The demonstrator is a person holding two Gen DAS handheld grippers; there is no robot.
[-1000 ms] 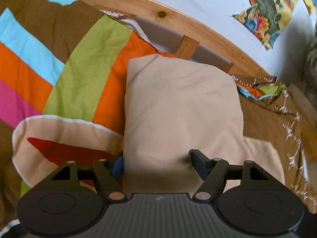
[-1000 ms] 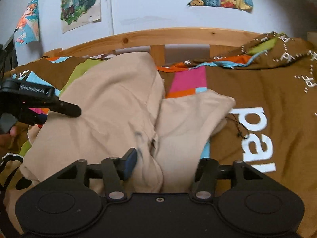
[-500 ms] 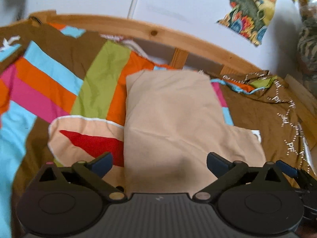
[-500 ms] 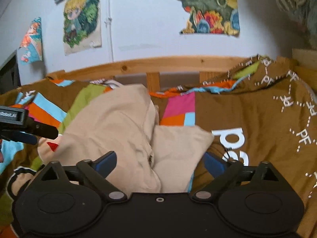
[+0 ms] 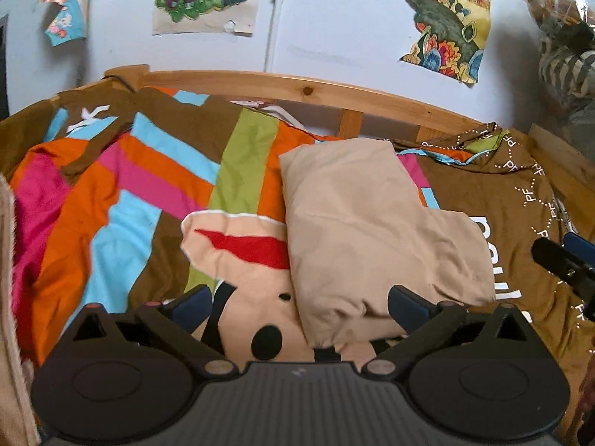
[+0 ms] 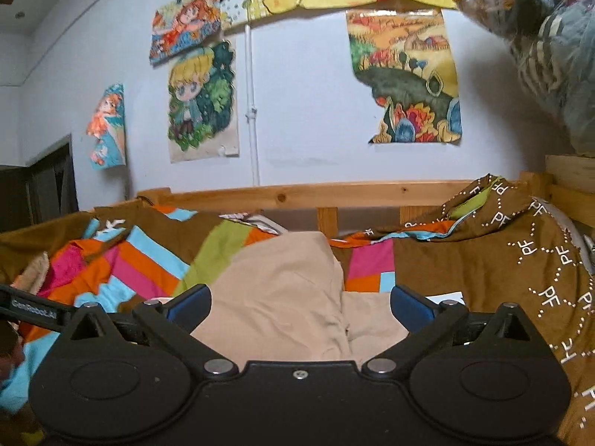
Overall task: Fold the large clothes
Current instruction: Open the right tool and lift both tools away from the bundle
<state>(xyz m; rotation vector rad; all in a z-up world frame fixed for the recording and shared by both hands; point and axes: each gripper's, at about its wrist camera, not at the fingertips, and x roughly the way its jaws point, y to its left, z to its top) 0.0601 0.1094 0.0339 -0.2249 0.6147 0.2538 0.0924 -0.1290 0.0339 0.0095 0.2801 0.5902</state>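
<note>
Both claws are hanging spread wide w/ nothing between the pads: left gripper (image 5: 299, 306) is hovering over the near end of the beige garment (image 5: 372, 230), right gripper (image 6: 300, 306) is sitting just behind the same cloth (image 6: 293, 297), tilted up enough that it's mostly seeing wall. Neither is touching fabric afaict.

Garment is lying folded into a compact, roughly oblong bundle on the striped bedspread (image 5: 141, 193), long axis running toward the wooden headboard rail (image 5: 316, 89); a flap is sticking out on its right side, over the brown part of the cover w/ white lettering. Near edge is looking lumpy and rolled under, not crisp.

Step-wise this is reading as the gap between folds, or the end of the fold. Next move is probably calling for both claws dropping to the near edge or the flap, each pinching one layer stack, not the bedspread under it, then carrying it over evenly, or just pressing the bundle flat
</note>
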